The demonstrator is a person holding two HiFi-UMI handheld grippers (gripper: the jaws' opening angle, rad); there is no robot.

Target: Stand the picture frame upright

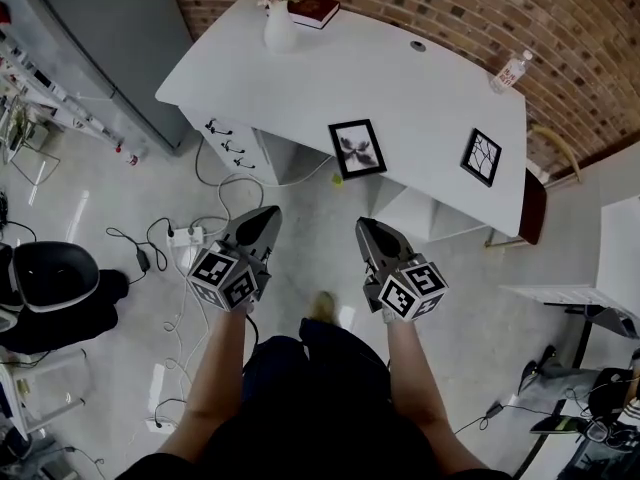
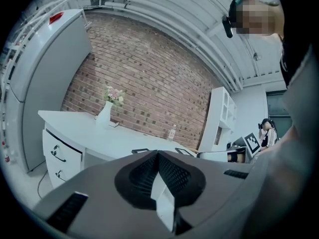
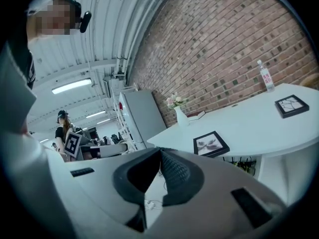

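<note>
On the white curved worktop [image 1: 400, 88], set against a red brick wall [image 1: 450, 8], two frames lie flat on their backs. A black picture frame with a leafy print [image 1: 357, 149] sits close to the front edge, near the middle. A black picture frame with branching lines [image 1: 481, 157] lies well apart from it towards the right end. The right gripper view shows both the same way, the leafy one [image 3: 211, 144] nearer and the other [image 3: 291, 105] farther along. Neither frame stands upright.

At the far left corner of the worktop a white ceramic vase of pink flowers [image 1: 279, 28] stands upright, just beside a dark red book [image 1: 314, 10]. A clear plastic bottle [image 1: 509, 72] stands near the wall at the right.

Both grippers hover over the pale grey floor [image 1: 120, 188] in front of the worktop, short of its edge and touching nothing. The left gripper [image 1: 269, 212] has its jaws clenched together, with nothing between them, as its own view confirms [image 2: 158, 153]. The right gripper [image 1: 362, 224] is likewise closed tight and empty [image 3: 160, 151], pointing towards the leafy frame.

A white power strip [image 1: 187, 236] with trailing cables lies on the floor left of the left gripper, and a tall grey cabinet [image 1: 110, 38] stands beside the worktop's left end.
</note>
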